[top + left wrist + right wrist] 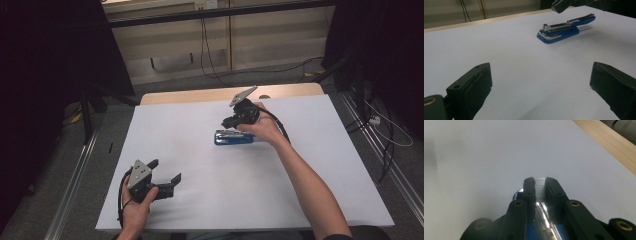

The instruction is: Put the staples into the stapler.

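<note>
I see a blue stapler (pixel 234 137) lying flat near the middle of the white table (pixel 200 200), its long axis running left to right across the high view, top arm hinged open. My right gripper (pixel 231 121) hangs over the stapler's left end, its jaws drawn close together and pinching a strip of silver staples (pixel 540 185). My left gripper (pixel 165 175) rests well apart at the near left, jaws spread wide around bare table.
</note>
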